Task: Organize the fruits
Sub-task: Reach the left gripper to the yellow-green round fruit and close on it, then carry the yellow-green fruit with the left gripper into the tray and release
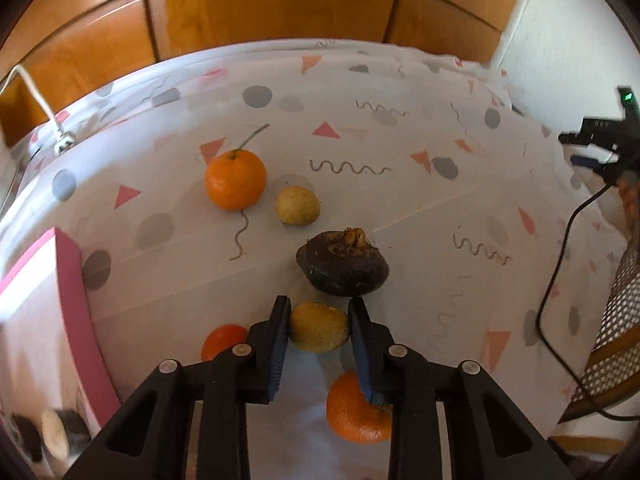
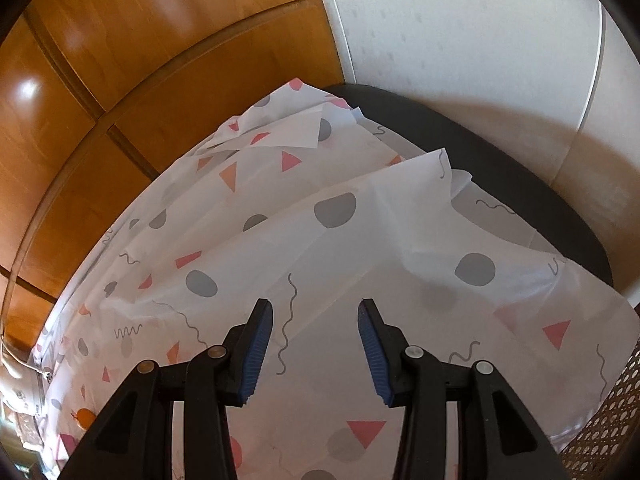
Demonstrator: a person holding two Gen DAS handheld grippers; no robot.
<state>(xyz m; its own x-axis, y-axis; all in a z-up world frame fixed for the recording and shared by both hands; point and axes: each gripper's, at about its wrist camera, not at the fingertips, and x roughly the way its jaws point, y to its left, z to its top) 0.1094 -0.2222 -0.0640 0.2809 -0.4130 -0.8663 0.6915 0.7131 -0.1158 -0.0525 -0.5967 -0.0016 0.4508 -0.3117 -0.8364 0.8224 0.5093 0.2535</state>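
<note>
The left wrist view is showing all the fruit, while the right wrist view is showing almost none of it. In the left view, the left gripper (image 1: pixel 319 300) is pressing its jaws against both sides of a small yellow-brown fuzzy kiwi (image 1: pixel 319 326), gripping it as it is lying on the table under a white plastic tablecloth printed with grey dots, pink triangles and squiggles (image 1: pixel 420 208). Just beyond the kiwi, a dark brown beet-like root with a rough crown (image 1: pixel 342 263) is sitting, nearly touching the right jaw tip. Farther off, a pale yellow round fruit (image 1: pixel 298 205) is resting just beside a large orange with a thin stem (image 1: pixel 235 179). Two more oranges are lying close under the gripper: one partly hidden behind the left jaw (image 1: pixel 222 340), another half covered by the right jaw (image 1: pixel 354 412).

A pink-rimmed white tray (image 1: pixel 74 280) is standing at the left edge; its contents are too blurred to tell.

In the right view, the right gripper (image 2: pixel 316 310) is hovering over bare, creased tablecloth, its jaws standing partly open and holding nothing. A black cable (image 1: pixel 560 280) is trailing down at the table's right side.
</note>
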